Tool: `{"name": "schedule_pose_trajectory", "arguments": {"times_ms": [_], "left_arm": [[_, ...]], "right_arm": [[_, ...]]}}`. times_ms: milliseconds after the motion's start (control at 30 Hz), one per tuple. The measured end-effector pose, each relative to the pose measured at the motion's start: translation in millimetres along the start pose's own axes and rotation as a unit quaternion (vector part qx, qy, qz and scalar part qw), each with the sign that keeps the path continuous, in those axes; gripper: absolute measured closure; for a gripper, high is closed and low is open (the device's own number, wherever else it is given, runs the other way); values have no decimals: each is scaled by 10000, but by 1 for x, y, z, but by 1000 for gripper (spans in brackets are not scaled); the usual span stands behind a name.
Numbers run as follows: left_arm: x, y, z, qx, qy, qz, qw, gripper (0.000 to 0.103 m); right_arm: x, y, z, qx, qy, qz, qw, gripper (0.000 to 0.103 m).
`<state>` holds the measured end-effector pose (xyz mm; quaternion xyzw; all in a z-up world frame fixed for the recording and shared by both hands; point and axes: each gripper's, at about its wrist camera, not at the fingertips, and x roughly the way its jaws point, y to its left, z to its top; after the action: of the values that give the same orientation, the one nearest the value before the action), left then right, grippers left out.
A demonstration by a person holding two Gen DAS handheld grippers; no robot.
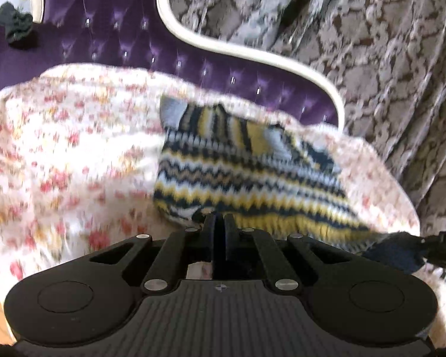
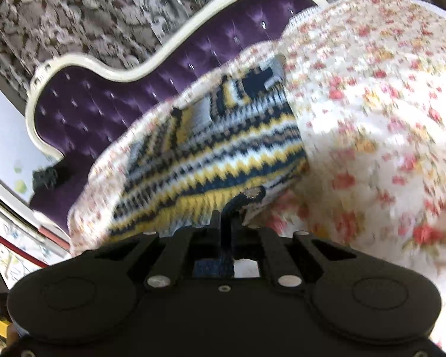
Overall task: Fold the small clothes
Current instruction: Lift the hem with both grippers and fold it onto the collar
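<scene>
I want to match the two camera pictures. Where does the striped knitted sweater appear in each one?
Left wrist view: the sweater lies centre-right on the flowered blanket, its near edge at the left gripper.
Right wrist view: the sweater lies centre-left, running up diagonally from the right gripper.
Shared landmark: the purple headboard behind the blanket.

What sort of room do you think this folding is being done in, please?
Probably a bedroom at home: a purple tufted headboard with a cream frame, a floral bedspread under the striped knit garment, and patterned curtains behind.
</scene>
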<state>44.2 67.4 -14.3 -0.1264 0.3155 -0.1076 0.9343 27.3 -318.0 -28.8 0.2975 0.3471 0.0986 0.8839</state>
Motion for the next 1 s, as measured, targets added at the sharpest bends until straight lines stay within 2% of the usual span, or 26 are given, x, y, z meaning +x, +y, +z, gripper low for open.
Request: {"name": "schedule_pose_trajectory", "arguments": {"times_ms": [100, 267, 367, 467, 500, 567, 700, 767, 833, 900, 967, 1000], "left_arm": [[-1, -1, 17, -13, -230, -49, 9997, 103], [6, 0, 49, 16, -588, -61, 9982, 103], [13, -3, 58, 176, -555, -49, 9983, 103], [17, -9, 50, 528, -369, 122, 9978, 101], [19, -8, 44, 556, -244, 146, 9980, 97], [25, -3, 27, 522, 186, 135, 9984, 71], [35, 7, -11, 119, 957, 53, 9953, 66], [37, 12, -25, -100, 1228, 24, 9924, 58], [39, 14, -34, -242, 1417, 65, 9896, 57], [37, 12, -38, -258, 1388, 76, 9900, 54], [37, 7, -40, -166, 1380, 57, 9903, 42], [39, 2, -40, -96, 1402, 40, 9901, 40]], "right_arm": [[-2, 4, 12, 18, -189, 107, 9998, 91], [3, 11, 37, -65, -353, 214, 9991, 91], [10, 19, 50, -172, -409, 209, 9988, 91], [18, 22, 56, -191, -421, 203, 9987, 91], [19, 22, 56, -178, -409, 206, 9988, 91], [19, 20, 54, -150, -384, 193, 9990, 91], [16, 14, 46, -53, -314, 119, 9994, 91], [13, 10, 43, 12, -295, 79, 9995, 91], [10, 7, 39, 45, -273, 45, 9996, 91], [8, 4, 35, 66, -252, 19, 9997, 91], [8, 3, 30, 63, -216, 5, 9997, 91], [8, 3, 28, 61, -197, -4, 9998, 91]]}}
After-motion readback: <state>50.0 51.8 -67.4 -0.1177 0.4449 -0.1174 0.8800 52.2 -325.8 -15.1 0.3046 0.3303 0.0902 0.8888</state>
